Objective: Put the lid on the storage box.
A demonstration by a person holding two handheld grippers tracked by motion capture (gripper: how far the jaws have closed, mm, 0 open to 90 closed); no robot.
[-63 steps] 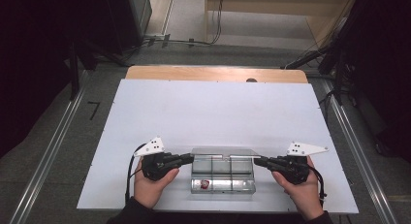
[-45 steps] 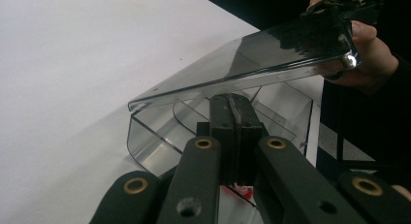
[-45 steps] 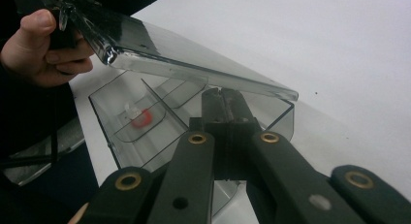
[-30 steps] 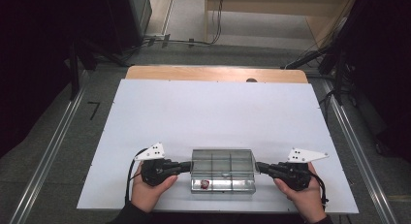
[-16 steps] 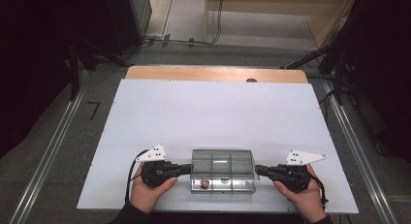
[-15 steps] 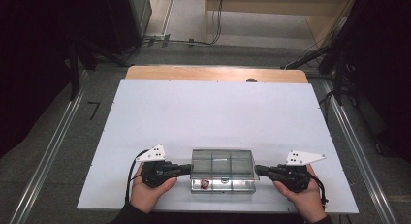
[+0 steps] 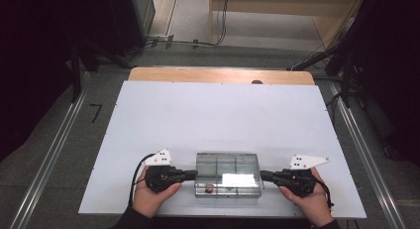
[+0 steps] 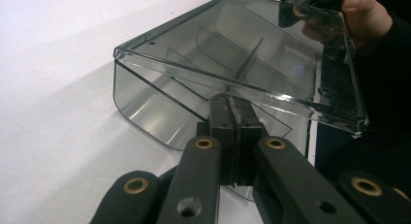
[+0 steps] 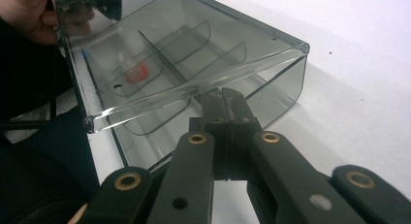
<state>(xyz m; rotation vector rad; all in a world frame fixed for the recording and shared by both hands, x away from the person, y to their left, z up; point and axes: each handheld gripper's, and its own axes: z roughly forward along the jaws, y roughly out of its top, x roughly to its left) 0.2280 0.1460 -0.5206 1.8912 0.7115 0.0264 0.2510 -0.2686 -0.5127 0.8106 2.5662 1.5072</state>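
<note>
A clear, smoky plastic compartment box (image 7: 228, 174) sits near the front edge of the white table. Its lid (image 8: 252, 54) lies tilted a little above the box walls, with a gap under it. A small red item (image 7: 209, 191) lies in a front-left compartment and shows through the lid (image 9: 137, 73). My left gripper (image 7: 193, 175) is shut, its tips (image 8: 231, 105) tucked under the lid's left edge. My right gripper (image 7: 262, 175) is shut too, tips (image 9: 223, 99) under the lid's right edge. Nothing is pinched between either pair of jaws.
The white table top (image 7: 223, 115) stretches away beyond the box to a wooden strip (image 7: 218, 75) at the far edge. Metal rails (image 7: 49, 159) run along both sides on the floor. The box stands close to the table's near edge.
Since two seconds ago both hands have come slightly toward the near edge and the lid has sunk lower over the box. Over the last second nothing has visibly moved.
</note>
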